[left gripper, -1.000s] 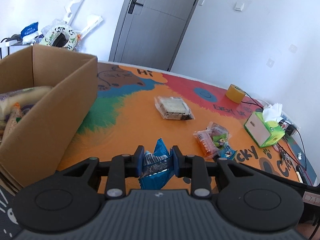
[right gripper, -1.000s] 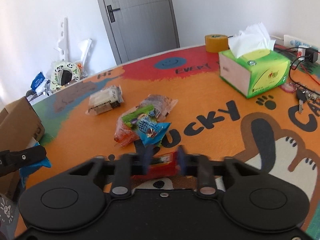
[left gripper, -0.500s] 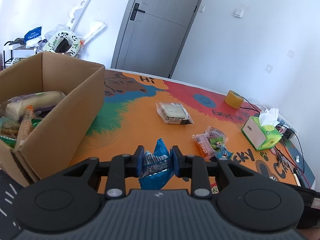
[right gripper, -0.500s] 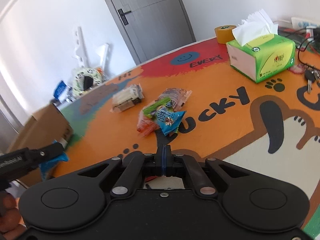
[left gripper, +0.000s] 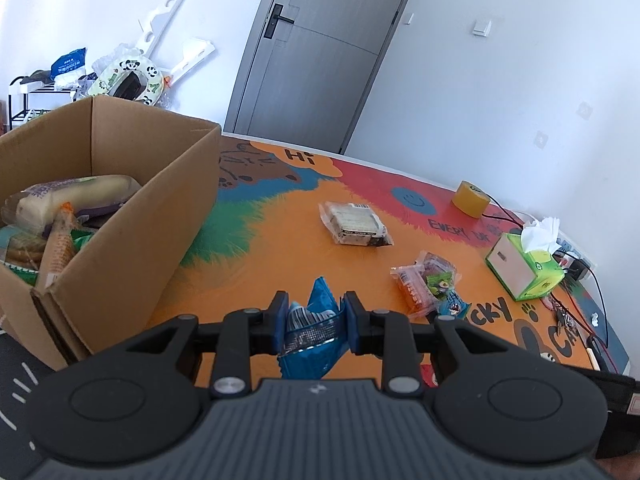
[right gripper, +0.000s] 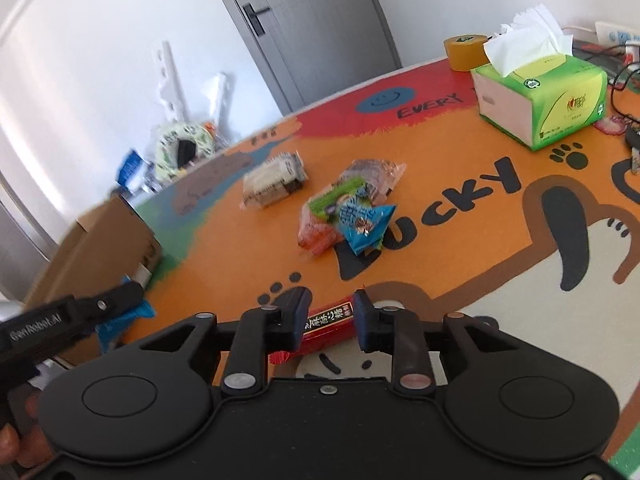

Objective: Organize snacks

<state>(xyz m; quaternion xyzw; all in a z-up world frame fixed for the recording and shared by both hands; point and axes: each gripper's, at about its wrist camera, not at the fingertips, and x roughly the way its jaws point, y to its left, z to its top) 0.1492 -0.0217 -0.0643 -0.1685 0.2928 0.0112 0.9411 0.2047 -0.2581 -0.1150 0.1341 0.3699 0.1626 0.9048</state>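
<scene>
The left gripper (left gripper: 313, 322) pinches a crumpled blue snack packet (left gripper: 310, 330) between its two pads, held up off the table (left gripper: 280, 248). Ahead of it and to its left stands an open cardboard box (left gripper: 132, 216), with several wrapped snacks (left gripper: 60, 204) already lying inside. Straight ahead of the left gripper, well beyond its tips, a clear-wrapped pack of biscuits (left gripper: 354, 224) lies flat on the orange part of the mat. To the right of its tips sits a small heap of packets (left gripper: 430, 284), orange, green and blue, touching one another.

The right gripper (right gripper: 327, 320) has its jaws parted to a medium gap, and a red snack bar (right gripper: 320, 326) lies on the table between them; whether the pads touch it I cannot tell. Ahead of this gripper is the same heap, with a blue triangular packet (right gripper: 366, 222) at its near edge, and the biscuit pack (right gripper: 272, 182) lies further off to the left. Far ahead and to the right stand a green tissue box (right gripper: 540, 92) and, just behind it, a roll of yellow tape (right gripper: 464, 50). The left gripper shows at the lower left of this view, its blue packet close beside the box.
</scene>
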